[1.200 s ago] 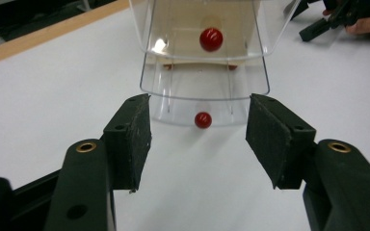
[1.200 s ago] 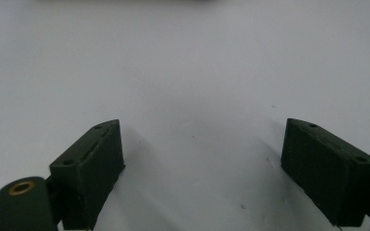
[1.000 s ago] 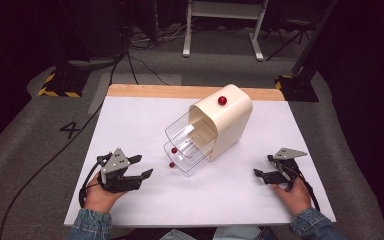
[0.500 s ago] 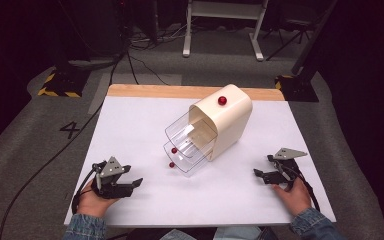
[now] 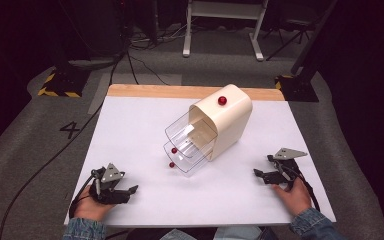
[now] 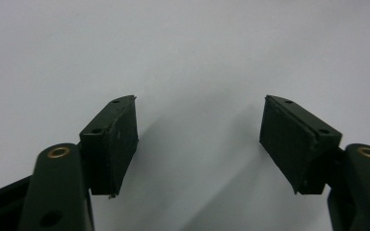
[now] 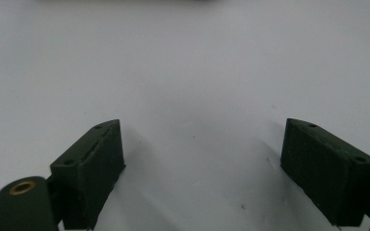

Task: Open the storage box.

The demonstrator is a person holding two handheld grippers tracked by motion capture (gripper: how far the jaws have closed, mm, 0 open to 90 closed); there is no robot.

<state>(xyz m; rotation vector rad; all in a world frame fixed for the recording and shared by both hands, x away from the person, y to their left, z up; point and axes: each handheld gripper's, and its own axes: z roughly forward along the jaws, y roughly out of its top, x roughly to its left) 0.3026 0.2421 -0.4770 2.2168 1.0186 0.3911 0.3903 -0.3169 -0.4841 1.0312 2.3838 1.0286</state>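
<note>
**Both hand-held grippers spread and empty, drawer unit between them**

Left hand-held gripper (image 5: 122, 192) sits low over the bench (image 5: 130, 130) at about 7 o'clock of the white top, held in the person's left hand (image 5: 91, 207). Its jaws have just been opening and stand spread, with bare white surface between them in the left gripper view (image 6: 200, 139). Right hand-held gripper (image 5: 265, 175) rests at about 4 o'clock, jaws likewise spread and holding nothing, as the right gripper view (image 7: 202, 166) shows.

The cream drawer unit (image 5: 227, 122) lies near the middle of the bench, tilted, a red knob (image 5: 222, 100) on its upper face. Two clear drawers (image 5: 190, 142) stick out of it toward 7 o'clock, each with a small red knob. From the left hand-held gripper the unit lies toward 2 o'clock, well apart; from the right one, toward 10 o'clock, nearer but not touching.
</note>
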